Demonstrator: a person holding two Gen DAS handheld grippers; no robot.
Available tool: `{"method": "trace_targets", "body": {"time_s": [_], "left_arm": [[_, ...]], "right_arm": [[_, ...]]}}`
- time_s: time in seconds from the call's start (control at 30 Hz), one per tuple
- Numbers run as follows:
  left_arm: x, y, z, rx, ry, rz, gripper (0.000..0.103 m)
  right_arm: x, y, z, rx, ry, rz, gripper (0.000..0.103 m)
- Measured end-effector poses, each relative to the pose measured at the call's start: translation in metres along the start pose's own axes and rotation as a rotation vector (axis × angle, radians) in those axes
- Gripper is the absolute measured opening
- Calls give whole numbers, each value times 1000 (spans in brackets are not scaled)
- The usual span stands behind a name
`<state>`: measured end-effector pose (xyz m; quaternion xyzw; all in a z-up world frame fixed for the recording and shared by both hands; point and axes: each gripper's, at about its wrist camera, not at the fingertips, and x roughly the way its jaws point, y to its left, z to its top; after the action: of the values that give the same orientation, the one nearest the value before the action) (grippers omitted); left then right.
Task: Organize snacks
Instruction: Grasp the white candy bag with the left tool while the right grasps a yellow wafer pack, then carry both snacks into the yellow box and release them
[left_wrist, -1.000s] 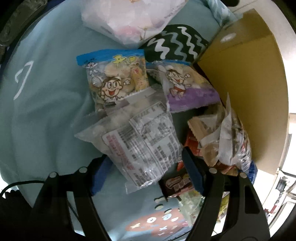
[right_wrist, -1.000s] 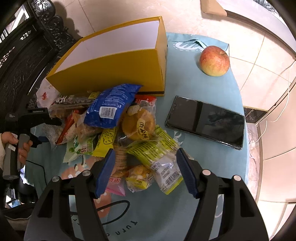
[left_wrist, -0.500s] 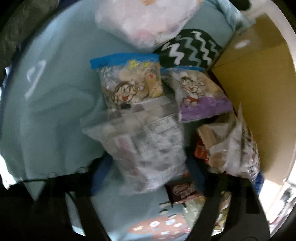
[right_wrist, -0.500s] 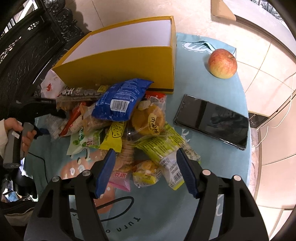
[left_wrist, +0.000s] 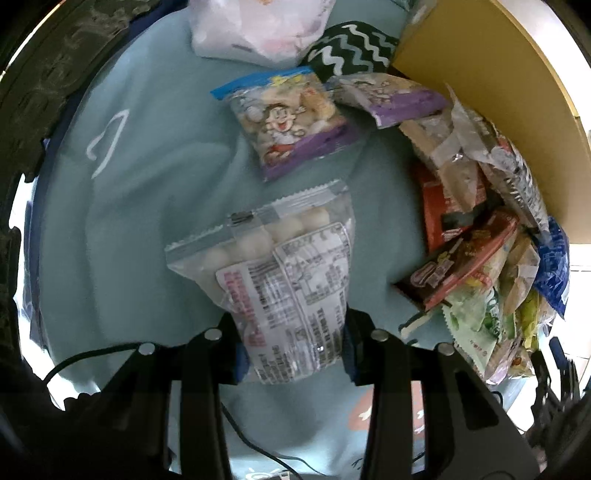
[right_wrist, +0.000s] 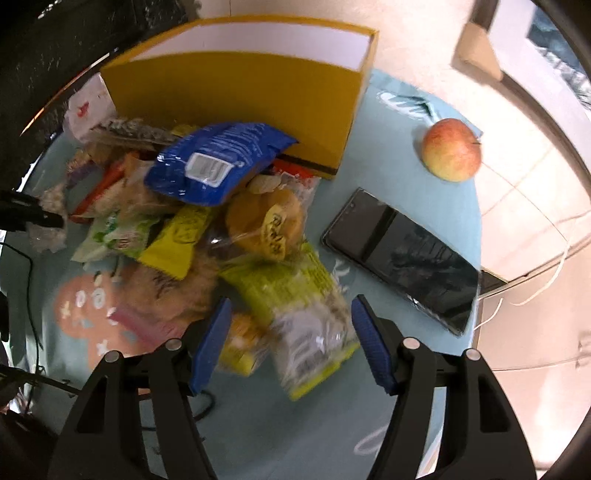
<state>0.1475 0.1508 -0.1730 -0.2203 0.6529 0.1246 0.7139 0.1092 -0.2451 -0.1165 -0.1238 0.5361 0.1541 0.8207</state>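
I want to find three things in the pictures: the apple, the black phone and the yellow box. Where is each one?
apple (right_wrist: 451, 149): right wrist view, middle of its skin.
black phone (right_wrist: 400, 253): right wrist view, centre of its dark screen.
yellow box (right_wrist: 236, 96): right wrist view, its yellow front wall.

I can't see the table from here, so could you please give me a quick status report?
Left gripper closing on clear bag of white balls. Right gripper closing, pads not yet on green packet. Yellow box behind pile; phone and apple clear.
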Motion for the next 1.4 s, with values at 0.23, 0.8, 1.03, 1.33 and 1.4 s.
{"method": "trace_targets", "body": {"time_s": [0.23,0.8,1.03,1.33,1.4], "left_arm": [[-4,-4,-9,-7,-24,10,39],[-59,-11,-84,43,-106,-71,38],[-116,-39,-84,134,-220,-143,38],[-178,-125,-35,272,-385,-239,38],[-182,-149,-15,281,-404,-242,38]], "right_arm": [[37,11,12,-104,80,-44,54],[-41,-43,-14,287,10,257,34],[-80,-51,10,284,-135,306,34],[-123,-47,88,228,-350,361,34],[-119,-44,113,222,-384,352,34]]}}
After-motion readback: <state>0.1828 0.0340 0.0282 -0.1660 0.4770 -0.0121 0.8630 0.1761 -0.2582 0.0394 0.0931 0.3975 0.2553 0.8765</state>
